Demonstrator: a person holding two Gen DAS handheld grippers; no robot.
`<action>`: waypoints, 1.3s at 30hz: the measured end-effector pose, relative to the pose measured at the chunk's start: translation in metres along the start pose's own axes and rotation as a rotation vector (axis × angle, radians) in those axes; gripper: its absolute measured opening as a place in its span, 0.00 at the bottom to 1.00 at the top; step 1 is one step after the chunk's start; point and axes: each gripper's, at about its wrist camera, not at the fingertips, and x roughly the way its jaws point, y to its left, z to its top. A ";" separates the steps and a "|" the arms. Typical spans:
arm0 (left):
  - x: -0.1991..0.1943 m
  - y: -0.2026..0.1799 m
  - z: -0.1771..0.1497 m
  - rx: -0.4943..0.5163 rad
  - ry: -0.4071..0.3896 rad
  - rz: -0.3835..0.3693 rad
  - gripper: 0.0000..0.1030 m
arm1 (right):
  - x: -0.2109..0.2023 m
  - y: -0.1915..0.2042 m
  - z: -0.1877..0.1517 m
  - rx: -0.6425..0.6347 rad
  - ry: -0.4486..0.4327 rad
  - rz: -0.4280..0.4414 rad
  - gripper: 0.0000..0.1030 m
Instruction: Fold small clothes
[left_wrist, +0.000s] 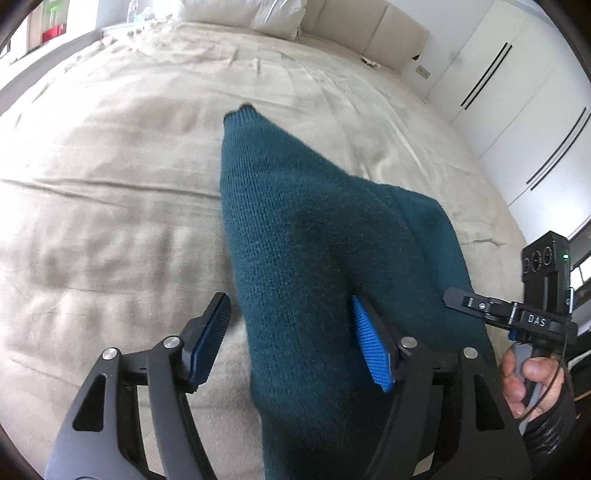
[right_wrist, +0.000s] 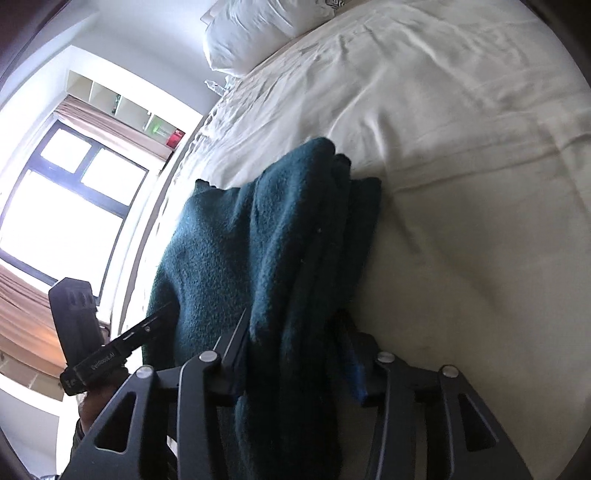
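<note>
Sweater lies on bed btwn both grippers' spread jaws, unpinched.

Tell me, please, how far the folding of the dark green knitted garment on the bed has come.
Done: the teal knit garment lies on the bed in stacked layers. In hand: both grippers have their fingers apart around its near edge, not pressing it. Left: possibly one more fold or tidying; other clothes are not in view.

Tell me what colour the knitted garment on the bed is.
Dark teal knitted garment, clearest in the left wrist view.
</note>
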 end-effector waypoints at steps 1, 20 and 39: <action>-0.004 -0.003 0.001 0.016 -0.017 0.023 0.64 | -0.006 0.003 -0.001 -0.012 -0.008 -0.023 0.49; -0.240 -0.120 -0.037 0.202 -0.747 0.519 1.00 | -0.211 0.126 -0.048 -0.437 -0.726 -0.344 1.00; -0.177 -0.091 -0.063 0.072 -0.375 0.415 1.00 | -0.202 0.143 -0.084 -0.362 -0.676 -0.451 1.00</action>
